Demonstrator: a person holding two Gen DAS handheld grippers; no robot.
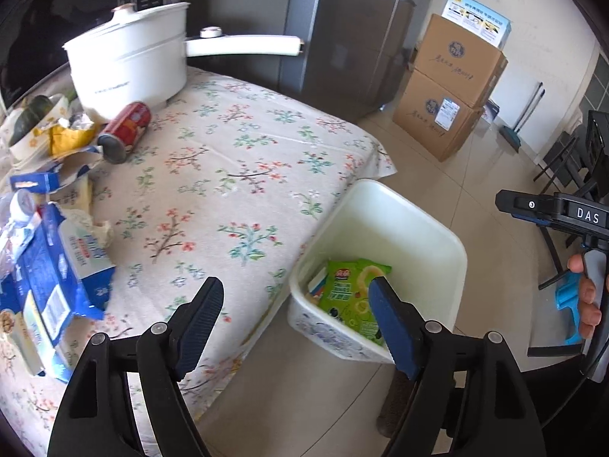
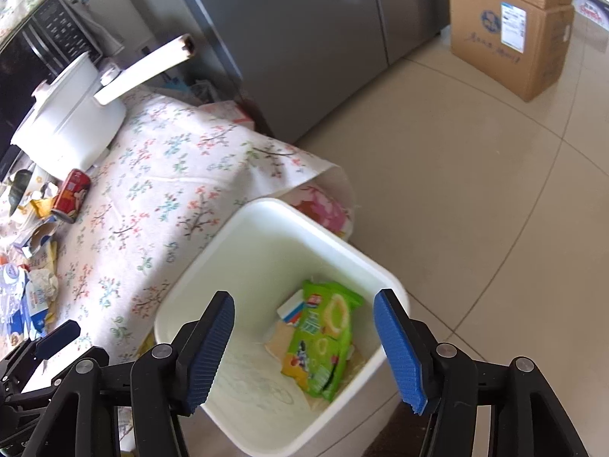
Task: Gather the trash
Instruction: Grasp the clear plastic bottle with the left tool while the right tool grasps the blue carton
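A white bin stands on the floor beside the table and holds a green snack bag and other wrappers. My left gripper is open and empty above the table edge beside the bin. My right gripper is open and empty directly above the bin. On the table lie a red can on its side, torn blue and white cartons, a yellow wrapper and crumpled paper.
A white electric pot with a long handle stands at the table's back. A bowl sits at far left. A grey fridge and cardboard boxes stand behind. The floral tablecloth overhangs the table edge.
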